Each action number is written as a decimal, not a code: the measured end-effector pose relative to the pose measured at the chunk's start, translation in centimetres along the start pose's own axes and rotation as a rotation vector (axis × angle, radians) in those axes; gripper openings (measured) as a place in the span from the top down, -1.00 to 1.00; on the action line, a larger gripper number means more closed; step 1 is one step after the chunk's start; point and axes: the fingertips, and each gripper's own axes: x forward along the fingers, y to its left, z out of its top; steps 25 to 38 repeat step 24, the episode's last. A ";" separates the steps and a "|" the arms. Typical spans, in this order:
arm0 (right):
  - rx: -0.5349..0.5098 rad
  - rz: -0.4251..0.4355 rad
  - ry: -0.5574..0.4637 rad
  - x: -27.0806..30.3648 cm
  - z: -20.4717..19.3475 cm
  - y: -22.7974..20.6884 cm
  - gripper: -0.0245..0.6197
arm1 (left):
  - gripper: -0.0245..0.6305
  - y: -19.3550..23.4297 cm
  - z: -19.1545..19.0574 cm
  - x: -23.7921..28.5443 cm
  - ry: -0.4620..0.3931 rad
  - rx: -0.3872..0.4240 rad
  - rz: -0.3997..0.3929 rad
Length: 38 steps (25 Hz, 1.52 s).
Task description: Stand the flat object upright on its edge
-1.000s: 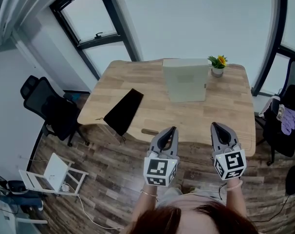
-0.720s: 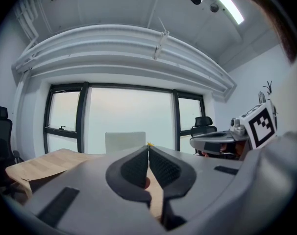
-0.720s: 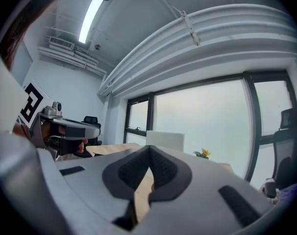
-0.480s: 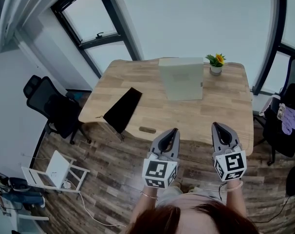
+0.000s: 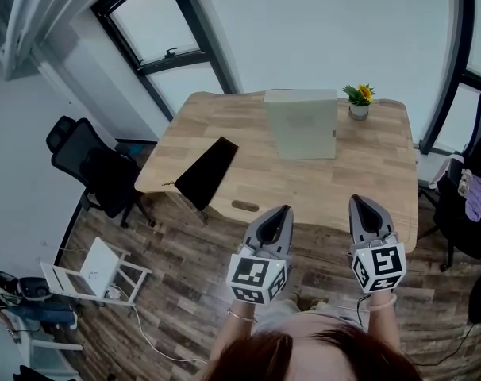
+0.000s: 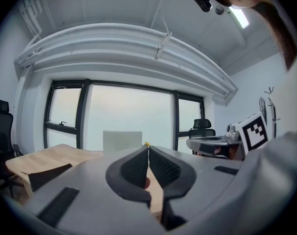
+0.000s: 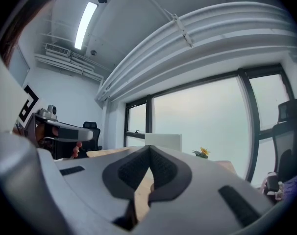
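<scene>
Fingers point(image 6: 131, 168) together, both pairs | 1 white panel point(image 5: 302, 124) | 1 black sheet point(image 5: 206, 173) | 1 plant point(image 5: 358, 100)

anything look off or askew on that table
The black flat object lies at an angle to the table's left edge, one end seemingly hanging past it. The pale board and the plant stand upright; nothing is spilled.

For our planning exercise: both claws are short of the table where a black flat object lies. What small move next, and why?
Probably reach the left claw, opening it, toward the black flat object: it lies flat at the table's left, and this claw and the right claw are shut, empty.
</scene>
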 end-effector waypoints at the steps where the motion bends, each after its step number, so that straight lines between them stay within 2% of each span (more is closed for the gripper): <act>1: 0.002 0.001 -0.002 0.0 0.0 0.1 0.92 | 0.88 0.1 -0.1 -0.1 0.001 0.000 0.003; 18: 0.109 0.025 0.014 -0.3 -1.6 -0.9 0.92 | 0.88 0.0 -0.6 -1.3 0.011 -0.012 0.079; 24: 0.103 0.020 0.027 0.3 -2.1 -0.6 0.92 | 0.89 1.1 -0.7 -1.3 0.008 -0.036 0.096; 38: 0.103 0.020 0.027 0.3 -2.1 -0.6 0.92 | 0.89 1.1 -0.7 -1.3 0.008 -0.036 0.096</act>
